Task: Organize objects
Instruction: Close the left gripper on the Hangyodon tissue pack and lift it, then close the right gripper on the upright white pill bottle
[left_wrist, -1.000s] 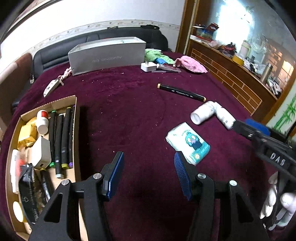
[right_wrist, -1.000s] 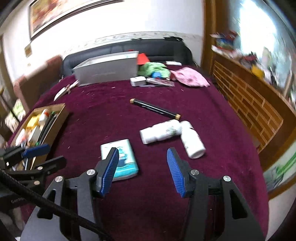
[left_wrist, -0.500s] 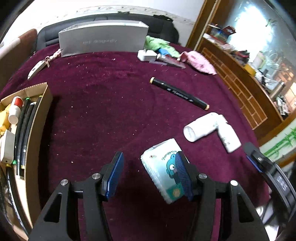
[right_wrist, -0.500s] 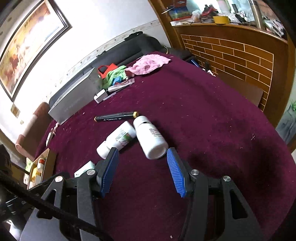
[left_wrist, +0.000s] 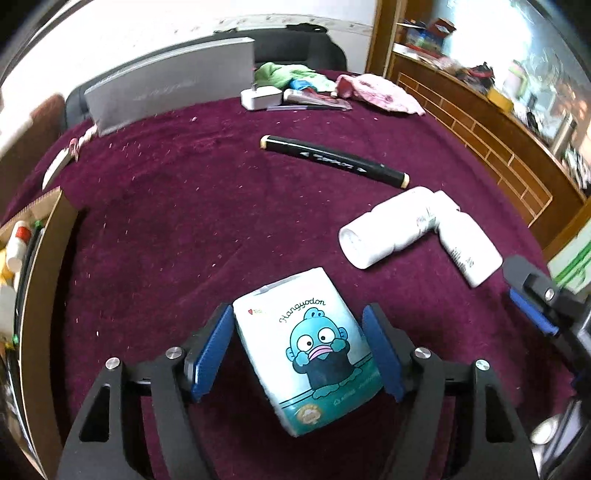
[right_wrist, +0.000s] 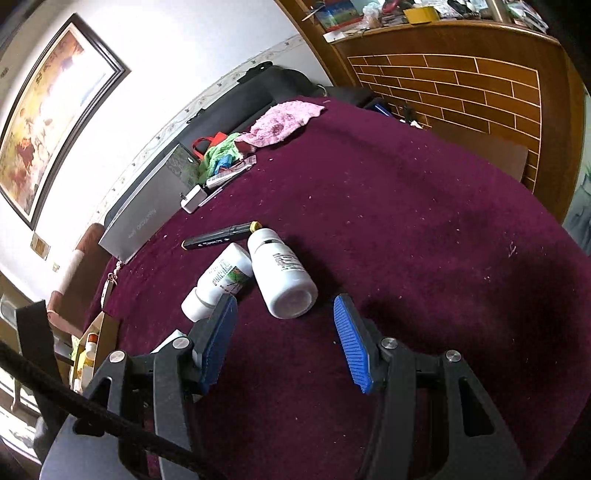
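Observation:
A tissue pack (left_wrist: 314, 343) with a blue cartoon fish lies on the maroon cloth (left_wrist: 184, 221). My left gripper (left_wrist: 297, 312) straddles it; its jaws are opening, a blue pad stands on either side and neither visibly presses. Ahead lie two white bottles (left_wrist: 384, 236), (left_wrist: 469, 251) touching each other, and a black marker (left_wrist: 332, 158). In the right wrist view my right gripper (right_wrist: 286, 332) is open and empty just short of the nearer bottle (right_wrist: 282, 273); the other bottle (right_wrist: 221, 277) and the marker (right_wrist: 221, 236) lie beyond. A cardboard box (left_wrist: 48, 258) with markers and small items sits at the left.
At the far edge of the cloth stand a long grey box (left_wrist: 173, 88), a white charger (left_wrist: 260, 98), a green cloth (left_wrist: 284, 72) and a pink cloth (left_wrist: 380, 96). A key tag (left_wrist: 59, 166) lies at the far left. A wooden brick-pattern counter (left_wrist: 480, 122) runs along the right.
My left gripper moved right and down over the tissue pack, which now sits between its wider jaws. My right gripper rolled and swung over to the white bottles.

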